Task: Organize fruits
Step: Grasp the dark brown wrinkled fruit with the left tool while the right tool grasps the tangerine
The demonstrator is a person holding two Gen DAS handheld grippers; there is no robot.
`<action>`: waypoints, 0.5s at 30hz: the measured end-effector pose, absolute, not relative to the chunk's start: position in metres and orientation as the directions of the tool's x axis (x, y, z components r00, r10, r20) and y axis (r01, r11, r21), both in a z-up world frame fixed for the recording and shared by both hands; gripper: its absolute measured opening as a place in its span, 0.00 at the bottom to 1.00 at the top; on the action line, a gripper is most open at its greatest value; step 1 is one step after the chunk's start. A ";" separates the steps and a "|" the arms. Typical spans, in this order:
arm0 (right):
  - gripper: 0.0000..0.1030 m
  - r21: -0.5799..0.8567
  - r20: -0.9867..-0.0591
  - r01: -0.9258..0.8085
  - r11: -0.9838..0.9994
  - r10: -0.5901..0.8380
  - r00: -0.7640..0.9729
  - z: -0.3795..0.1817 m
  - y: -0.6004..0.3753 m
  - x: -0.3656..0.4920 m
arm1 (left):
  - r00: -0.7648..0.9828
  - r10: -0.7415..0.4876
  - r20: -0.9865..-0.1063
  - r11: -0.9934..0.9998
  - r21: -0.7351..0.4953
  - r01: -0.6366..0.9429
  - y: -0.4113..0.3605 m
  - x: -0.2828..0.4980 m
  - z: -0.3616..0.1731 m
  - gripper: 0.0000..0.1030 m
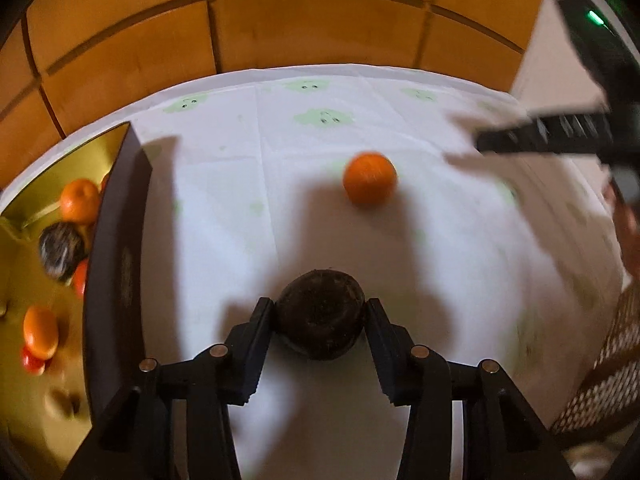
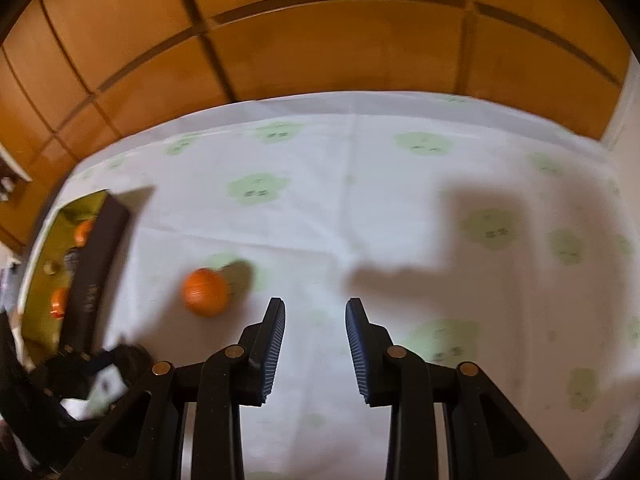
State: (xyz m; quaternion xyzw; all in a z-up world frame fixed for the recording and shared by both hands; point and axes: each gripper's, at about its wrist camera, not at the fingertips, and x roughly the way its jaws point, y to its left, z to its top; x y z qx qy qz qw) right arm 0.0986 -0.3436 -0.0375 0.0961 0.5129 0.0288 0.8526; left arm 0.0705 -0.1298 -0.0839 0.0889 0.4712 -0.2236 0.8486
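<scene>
five boxed fruits [image 1: 80, 200] clearer from left

white tablecloth [image 2: 360, 208] with green prints, wooden cabinets [image 2: 320, 48]

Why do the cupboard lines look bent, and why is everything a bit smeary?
Left wrist view: the fisheye lens bows the cupboard lines; the orange and the right gripper are smeared by motion blur, and dark shadows lie on the cloth. Right wrist view: the same bowing, a blurred orange, and a broad shadow across the cloth.
</scene>
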 end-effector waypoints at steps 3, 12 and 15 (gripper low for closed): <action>0.31 0.240 -0.865 -0.014 0.971 0.220 0.450 -0.039 -0.328 0.098 | 0.486 -0.300 -0.821 0.882 -0.045 0.469 -0.122 0.055 -0.085 0.46; 0.37 0.253 -0.871 -0.081 0.964 0.264 0.416 -0.048 -0.279 0.113 | 0.487 -0.321 -0.812 0.880 -0.066 0.470 -0.120 0.050 -0.089 0.45; 0.37 0.261 -0.880 -0.077 0.962 0.270 0.392 -0.056 -0.271 0.127 | 0.490 -0.328 -0.808 0.878 -0.070 0.473 -0.119 0.049 -0.090 0.45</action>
